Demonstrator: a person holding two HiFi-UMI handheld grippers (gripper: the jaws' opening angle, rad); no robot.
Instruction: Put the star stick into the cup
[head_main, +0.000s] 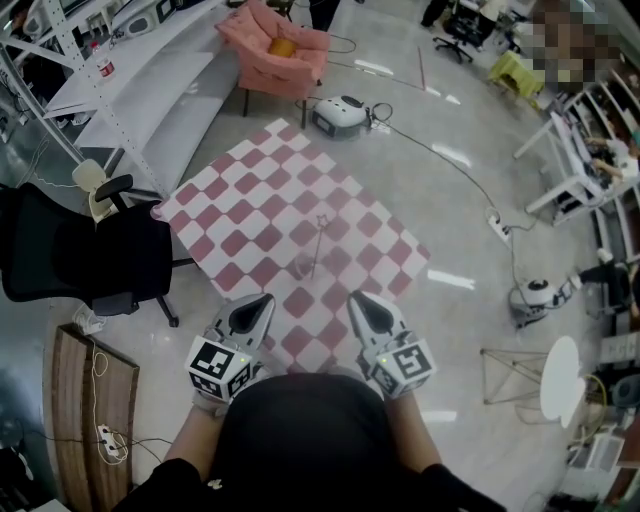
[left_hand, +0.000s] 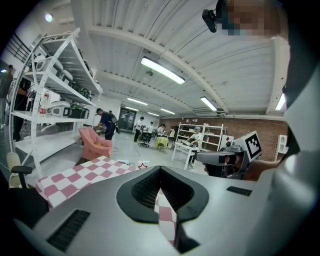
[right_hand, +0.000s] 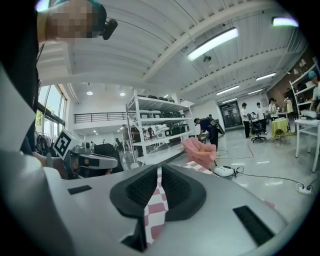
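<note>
The table's red-and-white checked cloth (head_main: 270, 215) carries a small clear cup (head_main: 303, 267) near its front. The thin star stick (head_main: 318, 245) stands almost upright right at the cup, star on top; I cannot tell whether its foot is inside the cup. In the left gripper view only its star (left_hand: 143, 165) peeks over the jaws. My left gripper (head_main: 264, 299) and right gripper (head_main: 354, 297) hover at the table's near edge, on either side of the cup and short of it. Each gripper (left_hand: 160, 175) (right_hand: 160, 170) shows only a narrow slit with nothing in it.
A black office chair (head_main: 90, 255) stands at the table's left. Farther off are a pink armchair (head_main: 275, 45), a white floor device (head_main: 340, 115) with a cable, and white shelving (head_main: 110, 60). A wooden board (head_main: 90, 400) lies lower left and a round white table (head_main: 562, 375) lower right.
</note>
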